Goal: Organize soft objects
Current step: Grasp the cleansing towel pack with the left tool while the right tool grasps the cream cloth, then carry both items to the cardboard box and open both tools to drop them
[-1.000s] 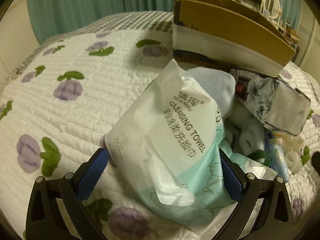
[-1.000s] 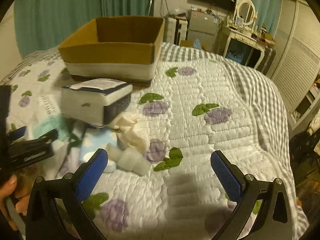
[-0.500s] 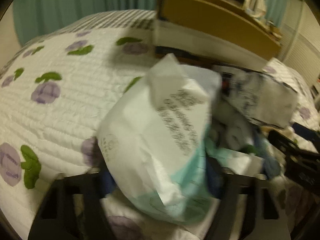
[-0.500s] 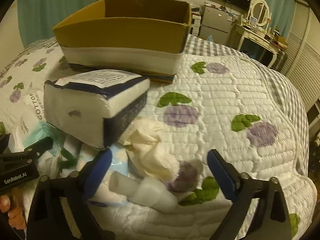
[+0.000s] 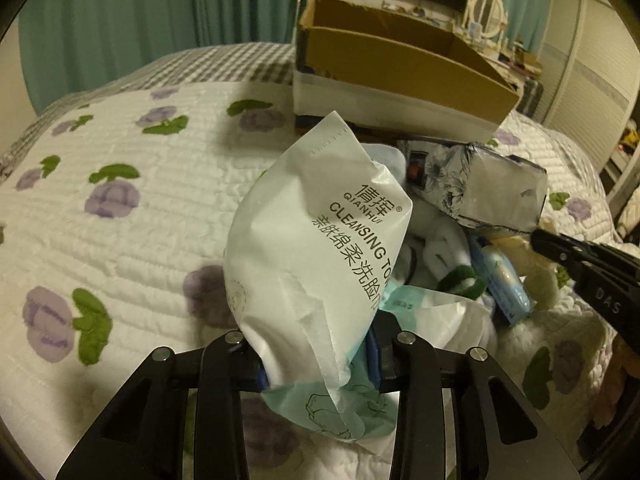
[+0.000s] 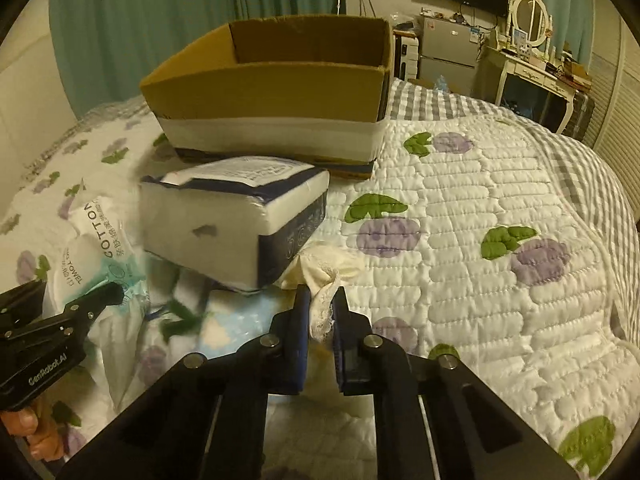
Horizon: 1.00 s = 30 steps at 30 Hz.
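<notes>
My left gripper (image 5: 318, 364) is shut on a white and mint cleansing towel pack (image 5: 316, 248), held tilted above the quilt; the pack also shows in the right wrist view (image 6: 94, 240). My right gripper (image 6: 320, 320) is shut on a cream lace-edged cloth (image 6: 324, 276) lying at the edge of the pile. An open cardboard box (image 6: 276, 92) stands behind the pile and also shows in the left wrist view (image 5: 400, 60). A dark floral tissue pack (image 6: 236, 220) lies on top of the pile.
Under the tissue pack (image 5: 480, 184) lie a light blue packet (image 5: 504, 280), white socks with green trim (image 5: 440, 256) and a blue cloth. The flowered quilt (image 6: 480, 280) spreads right. A dresser and mirror (image 6: 528, 28) stand beyond the bed.
Both grippers were open and have closed: the left on the towel pack, lifting it, the right on the cream cloth after moving in toward the pile.
</notes>
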Available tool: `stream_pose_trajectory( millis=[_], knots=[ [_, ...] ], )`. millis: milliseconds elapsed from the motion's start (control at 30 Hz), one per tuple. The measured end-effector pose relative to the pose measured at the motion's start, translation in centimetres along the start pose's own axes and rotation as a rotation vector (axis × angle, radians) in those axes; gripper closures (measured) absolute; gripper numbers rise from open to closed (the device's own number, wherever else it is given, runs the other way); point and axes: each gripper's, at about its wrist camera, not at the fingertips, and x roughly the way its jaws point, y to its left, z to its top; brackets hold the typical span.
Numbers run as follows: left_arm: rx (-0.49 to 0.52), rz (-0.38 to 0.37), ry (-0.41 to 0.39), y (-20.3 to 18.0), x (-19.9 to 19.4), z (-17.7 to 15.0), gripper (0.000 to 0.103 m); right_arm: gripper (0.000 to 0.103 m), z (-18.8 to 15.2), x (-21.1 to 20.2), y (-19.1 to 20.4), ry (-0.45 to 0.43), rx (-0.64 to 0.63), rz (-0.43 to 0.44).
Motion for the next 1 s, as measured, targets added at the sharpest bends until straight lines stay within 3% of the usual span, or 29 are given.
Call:
stream_pose_trajectory(
  millis=[500,1000],
  knots=[
    [0.01,-0.018,-0.099,0.5,-6.0,0.8,0.068,0.094,-0.3,-9.6,0.1,-0.174,0.027,-0.036],
    [0.041,-0.076,-0.309,-0.1,-16.2,4.9,0.068,0.094,1.1,-20.2,2.3,-0.402,0.014,0.004]
  ],
)
